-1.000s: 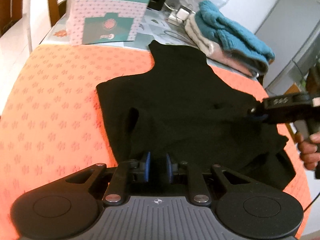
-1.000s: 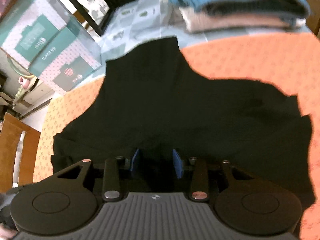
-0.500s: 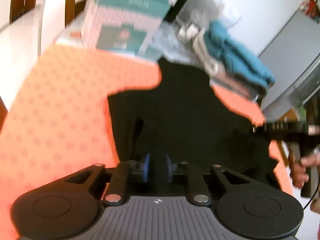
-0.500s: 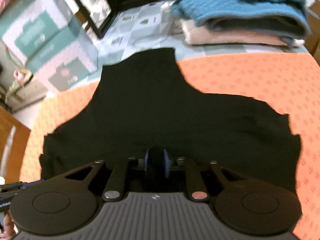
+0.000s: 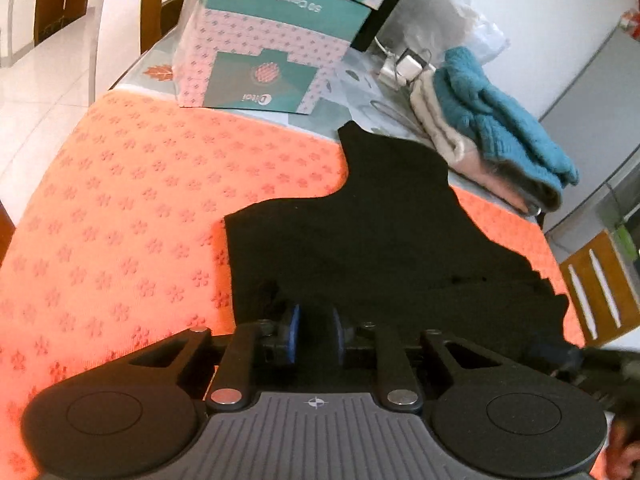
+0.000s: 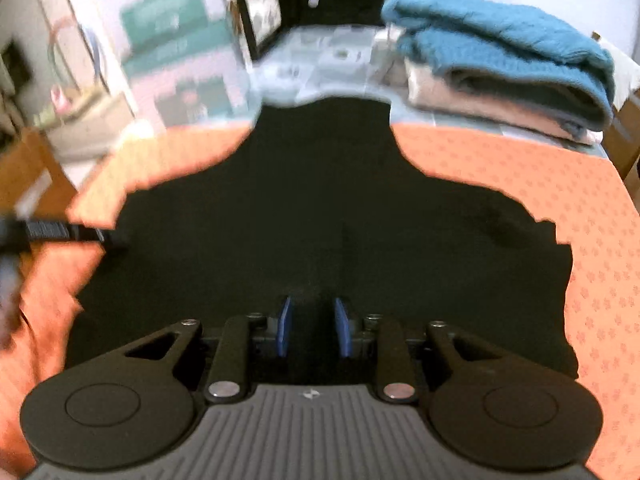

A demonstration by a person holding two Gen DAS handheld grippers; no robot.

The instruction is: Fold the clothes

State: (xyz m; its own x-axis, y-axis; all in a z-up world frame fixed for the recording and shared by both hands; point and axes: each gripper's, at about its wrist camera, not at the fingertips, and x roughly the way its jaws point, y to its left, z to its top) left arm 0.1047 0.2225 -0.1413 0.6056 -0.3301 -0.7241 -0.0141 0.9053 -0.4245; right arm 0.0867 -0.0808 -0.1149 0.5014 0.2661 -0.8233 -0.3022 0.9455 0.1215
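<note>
A black garment (image 5: 380,232) lies spread on an orange patterned mat (image 5: 120,220), with a narrow part reaching toward the far edge. My left gripper (image 5: 316,330) is shut on its near left edge, dark cloth filling the narrow gap between the blue pads. In the right wrist view the garment (image 6: 328,200) covers the middle of the mat (image 6: 540,184). My right gripper (image 6: 312,326) sits over its near edge, with the pads apart. The left gripper's body (image 6: 60,232) shows blurred at the far left of that view.
A folded stack of teal and cream knitwear (image 5: 500,128) sits at the table's far right. Teal and pink boxes (image 5: 260,60) stand at the back, with a white charger (image 5: 408,66) beside them. A wooden chair (image 5: 600,280) stands off the right edge.
The right gripper closed on the garment's edge half a second ago and its pads have now parted again. Both cameras swung, and the garment now lies closer and flatter. The left grip is unchanged.
</note>
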